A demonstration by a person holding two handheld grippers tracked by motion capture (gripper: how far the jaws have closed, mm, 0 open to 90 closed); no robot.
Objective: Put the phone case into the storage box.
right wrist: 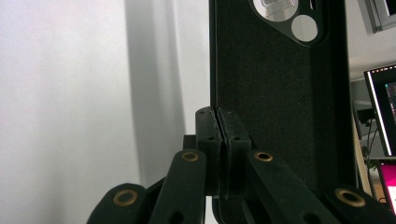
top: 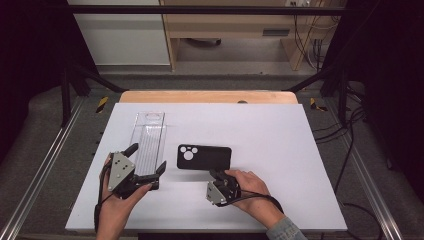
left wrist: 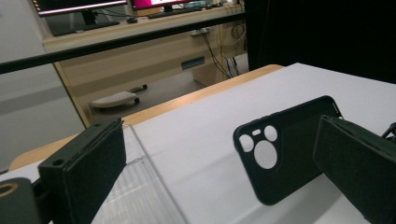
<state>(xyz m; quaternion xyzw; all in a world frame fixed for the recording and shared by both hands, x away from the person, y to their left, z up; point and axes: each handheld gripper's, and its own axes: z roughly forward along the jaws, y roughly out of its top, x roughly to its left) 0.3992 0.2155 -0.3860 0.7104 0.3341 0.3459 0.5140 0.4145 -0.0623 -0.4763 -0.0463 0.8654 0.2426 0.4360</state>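
While right gripper (top: 218, 176) fingers pinch phone case (top: 204, 157) edge, left gripper (top: 146, 160) fingers spread wide

The left hand (top: 116, 202) holds the left gripper (top: 148, 160) low over the near left part of the desk (top: 280, 130), jaws spread wide and pointing away from the person. The right hand (top: 250, 187) holds the right gripper (top: 218, 176) close beside it, jaws pressed together on the near edge of the phone case (top: 204, 157).
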